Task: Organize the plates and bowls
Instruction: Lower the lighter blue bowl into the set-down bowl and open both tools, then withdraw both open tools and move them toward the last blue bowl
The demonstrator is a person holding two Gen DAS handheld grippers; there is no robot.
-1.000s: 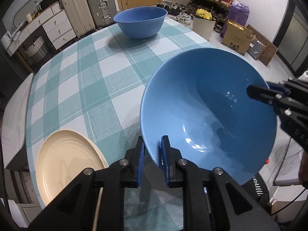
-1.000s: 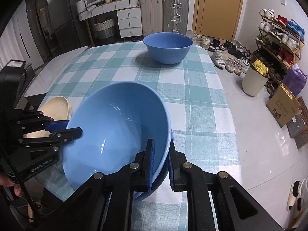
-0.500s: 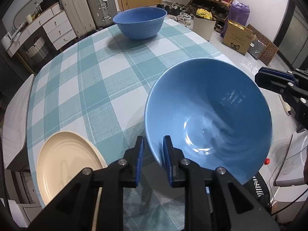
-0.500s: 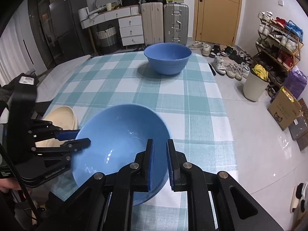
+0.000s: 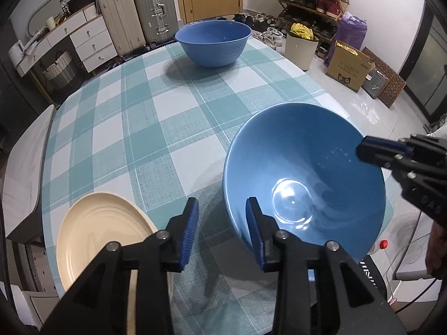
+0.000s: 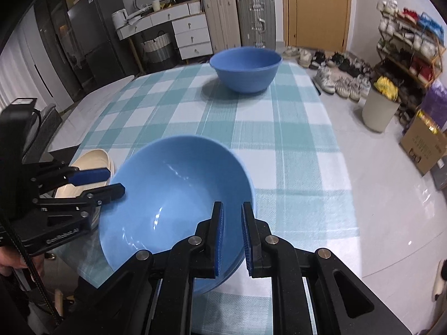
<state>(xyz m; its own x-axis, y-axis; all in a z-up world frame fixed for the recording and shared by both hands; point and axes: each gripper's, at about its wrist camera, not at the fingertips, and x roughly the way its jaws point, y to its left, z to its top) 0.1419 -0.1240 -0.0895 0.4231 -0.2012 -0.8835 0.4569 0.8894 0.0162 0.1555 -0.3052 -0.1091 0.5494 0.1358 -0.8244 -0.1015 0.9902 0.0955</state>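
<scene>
A blue bowl [image 5: 304, 178] sits tilted at the near edge of the checked table; it also shows in the right wrist view [image 6: 178, 195]. My right gripper [image 6: 232, 234] is shut on its near rim. My left gripper [image 5: 222, 231] is open, its fingers apart, with the right finger beside the bowl's rim. A second blue bowl [image 5: 213, 42] stands upright at the far end of the table, also in the right wrist view [image 6: 245, 68]. A cream plate [image 5: 95, 234] lies at the near left, under the left gripper.
The table [image 5: 134, 117] carries a teal and white checked cloth. A grey bench [image 5: 25, 167] runs along its left side. Suitcases [image 5: 139, 11], white drawers, a shoe rack [image 6: 405, 44], a bin [image 6: 378, 110] and a cardboard box [image 5: 349, 69] stand around the room.
My left gripper has opened and let go of the bowl's rim. The bowl has come down lower and more level, held by my right gripper.
</scene>
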